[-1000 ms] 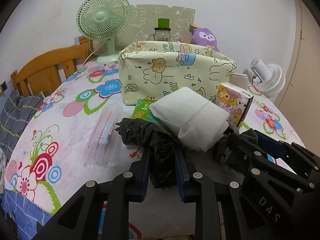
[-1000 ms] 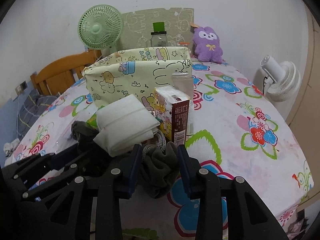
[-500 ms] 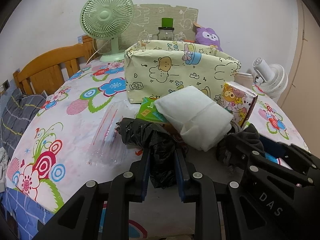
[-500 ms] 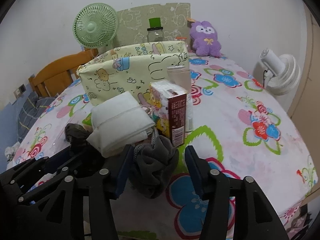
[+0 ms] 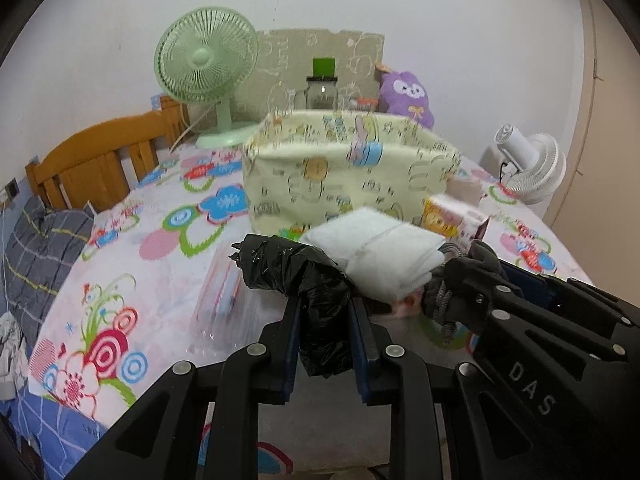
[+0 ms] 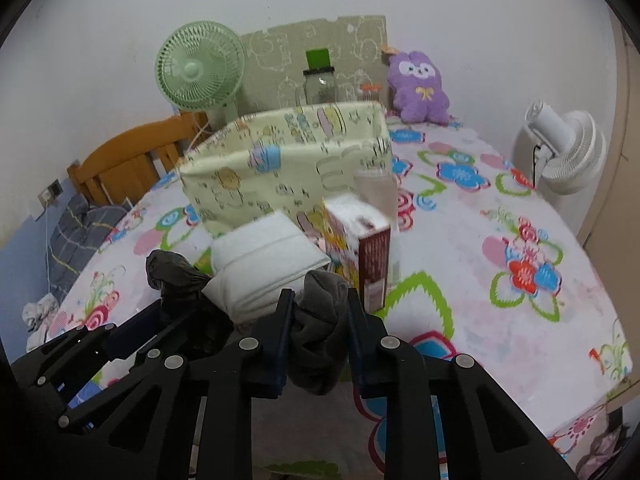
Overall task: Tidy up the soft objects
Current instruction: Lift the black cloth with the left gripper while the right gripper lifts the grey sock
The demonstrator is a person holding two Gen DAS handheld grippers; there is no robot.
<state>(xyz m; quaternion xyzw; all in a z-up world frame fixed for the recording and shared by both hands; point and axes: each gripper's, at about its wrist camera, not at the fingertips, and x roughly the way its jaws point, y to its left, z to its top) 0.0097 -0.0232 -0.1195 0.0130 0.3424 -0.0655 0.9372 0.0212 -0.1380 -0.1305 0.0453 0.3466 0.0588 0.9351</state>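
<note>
Flowered cloth (image 6: 500, 320) covered the table; one cartoon-print fabric bin (image 6: 288, 168) stood at its far middle. My left gripper (image 5: 323, 316) was clamped on one black plastic bundle (image 5: 296, 272); my right gripper (image 6: 318, 312), jaws just closing, pinched one grey knitted item (image 6: 320, 320). One folded white towel (image 6: 264, 264) lay between them and the bin, with one tissue box (image 6: 360, 248) to its right. Best practice, I judged: lift both clear of the towel before carrying them to the bin. Fans: two.
</note>
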